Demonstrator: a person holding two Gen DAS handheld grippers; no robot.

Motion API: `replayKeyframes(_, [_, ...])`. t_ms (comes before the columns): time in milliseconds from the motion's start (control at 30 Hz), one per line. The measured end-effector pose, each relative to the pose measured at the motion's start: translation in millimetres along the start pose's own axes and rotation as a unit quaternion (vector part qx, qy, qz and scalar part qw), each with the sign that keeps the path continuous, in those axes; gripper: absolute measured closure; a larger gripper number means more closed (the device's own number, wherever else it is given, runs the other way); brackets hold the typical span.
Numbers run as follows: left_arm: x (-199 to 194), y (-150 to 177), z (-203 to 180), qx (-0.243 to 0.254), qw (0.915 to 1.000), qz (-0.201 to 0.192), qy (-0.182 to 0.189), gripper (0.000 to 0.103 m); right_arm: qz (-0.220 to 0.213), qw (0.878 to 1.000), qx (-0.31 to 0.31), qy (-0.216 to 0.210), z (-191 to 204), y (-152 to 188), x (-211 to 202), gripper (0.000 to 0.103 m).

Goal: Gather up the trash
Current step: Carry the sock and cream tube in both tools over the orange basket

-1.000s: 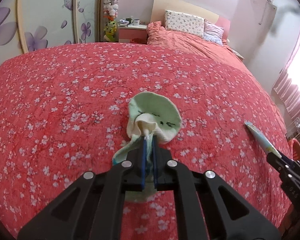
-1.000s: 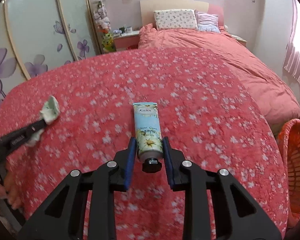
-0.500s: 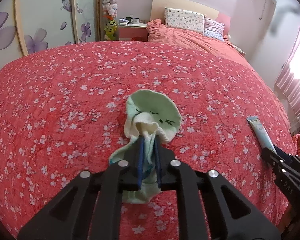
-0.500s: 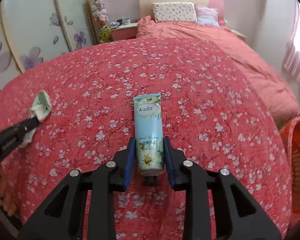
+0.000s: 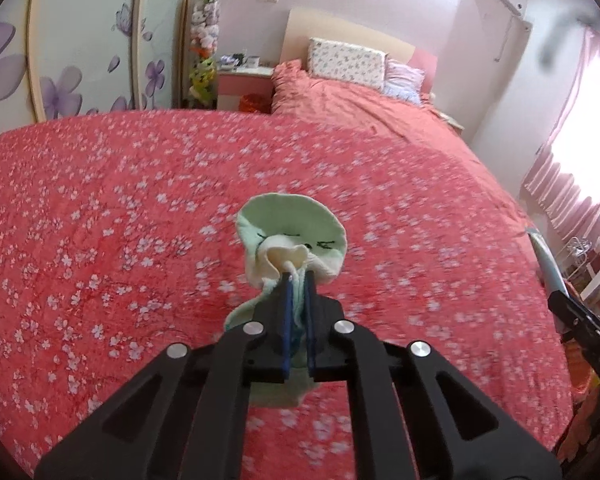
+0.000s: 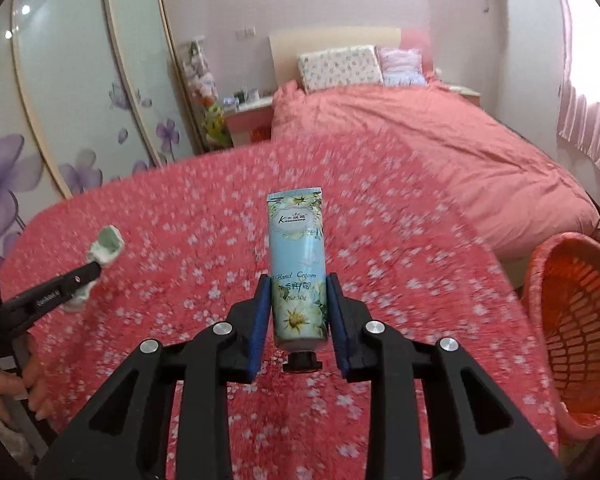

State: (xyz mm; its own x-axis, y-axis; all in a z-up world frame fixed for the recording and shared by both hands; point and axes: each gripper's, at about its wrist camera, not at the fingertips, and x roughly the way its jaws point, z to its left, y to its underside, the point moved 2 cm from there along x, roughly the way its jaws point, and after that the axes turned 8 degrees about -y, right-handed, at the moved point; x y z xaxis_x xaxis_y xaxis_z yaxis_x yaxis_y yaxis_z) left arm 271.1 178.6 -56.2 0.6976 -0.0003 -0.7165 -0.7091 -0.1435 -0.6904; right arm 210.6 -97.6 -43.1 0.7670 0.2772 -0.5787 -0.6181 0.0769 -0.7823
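- Trash item one, a light-blue squeeze tube of hand cream with white flowers printed on it, sits clamped in the right gripper, blue-padded fingers pressing its lower body from both sides.
- The tube points forward and up, flat crimped end away from the camera, black cap hanging below the fingers, lifted clear of the bed.
- Trash item two, a crumpled pale-green and cream sock with small black stitched marks, is pinched in the left gripper, its blue pads nearly together with a fold of fabric between them.
- The sock's rounded end fans out past the fingertips and another part droops beneath the black linkage; it is held above the cover.
- Below both tools spreads a red quilt dotted with white blossoms, blurred in places in both views.
- Right wrist view: the left gripper shows at the left edge with the sock at its tip, well apart from the tube.
- Left wrist view: the tube appears as a thin blue sliver at the far right edge.
- An orange woven-plastic basket with an open lattice wall stands just beside the bed's right edge, near the right gripper.
- Farther back, a salmon-pink bed with a floral pillow and a wardrobe with purple flower panels.
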Motion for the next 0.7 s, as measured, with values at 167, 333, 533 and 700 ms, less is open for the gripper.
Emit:
replayKeyframes(167, [-27.9, -5.5, -29.0, 0.009, 0.9994, -0.017, 0.028, 0.097, -0.040, 0.999, 0.009, 0.007, -8.4, -4.9, -32.9, 0.075])
replayKeyframes(333, [-53.3, -8.7, -68.9, 0.029, 0.9975, -0.034, 0.054, 0.097, -0.082, 0.996, 0.012, 0.021, -19.2, -7.9, -62.9, 0.075])
replayKeyframes(533, [-79.5, -11.0, -120.0, 0.054, 0.9929, -0.049, 0.094, 0.097, -0.120, 0.991, 0.023, 0.048, -37.4, -12.5, -91.5, 0.075])
replayKeyframes(700, [-97.2, -9.6, -165.7, 0.079, 0.9874, -0.059, 0.124, 0.097, -0.147, 0.985, 0.034, 0.079, -51.7, -10.6, -111.4, 0.075])
